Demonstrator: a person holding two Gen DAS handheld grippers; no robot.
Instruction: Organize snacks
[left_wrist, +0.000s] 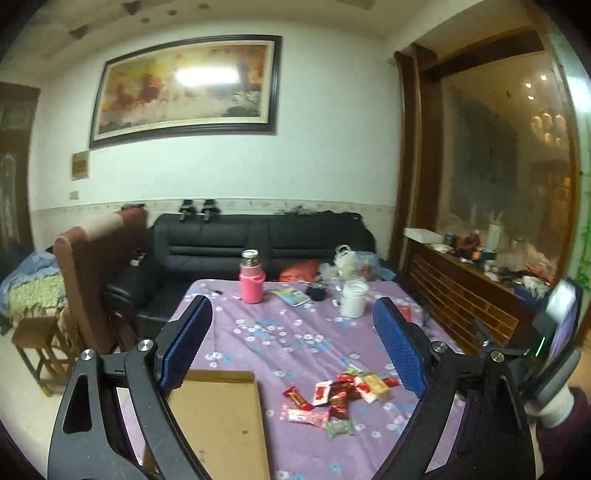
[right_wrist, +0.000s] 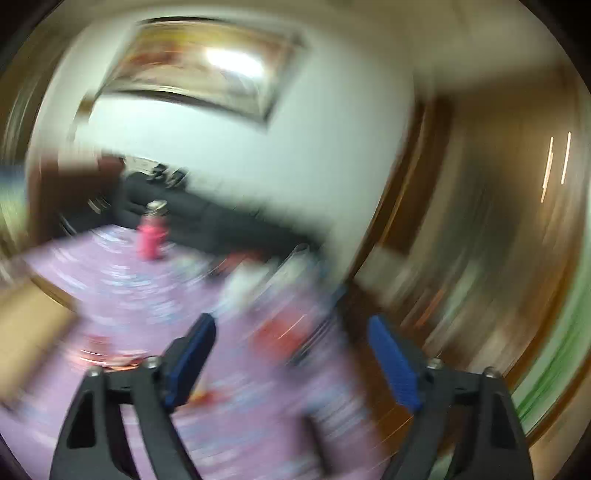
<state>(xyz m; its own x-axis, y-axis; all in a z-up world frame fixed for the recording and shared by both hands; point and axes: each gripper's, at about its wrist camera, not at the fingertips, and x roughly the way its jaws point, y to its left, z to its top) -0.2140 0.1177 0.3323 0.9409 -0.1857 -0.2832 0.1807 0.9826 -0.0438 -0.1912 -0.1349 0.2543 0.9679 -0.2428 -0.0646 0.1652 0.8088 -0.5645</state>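
A pile of small wrapped snacks (left_wrist: 338, 397), mostly red with some pink, yellow and green, lies on the purple flowered tablecloth (left_wrist: 295, 332). A flat brown cardboard box (left_wrist: 221, 417) lies to their left. My left gripper (left_wrist: 291, 325) is open and empty, held above the table with the snacks below and between its blue pads. My right gripper (right_wrist: 291, 339) is open and empty over the right part of the table; its view is heavily blurred, with red smears (right_wrist: 273, 332) on the cloth ahead. The right gripper's body shows at the right edge of the left wrist view (left_wrist: 554, 350).
A pink bottle (left_wrist: 252, 277) (right_wrist: 151, 232), a white jar (left_wrist: 354, 298), a booklet (left_wrist: 291, 295) and a small dark object (left_wrist: 317, 291) stand at the table's far side. A black sofa (left_wrist: 258, 243) is behind, brown chairs (left_wrist: 96, 280) at left, a wooden cabinet (left_wrist: 472, 295) at right.
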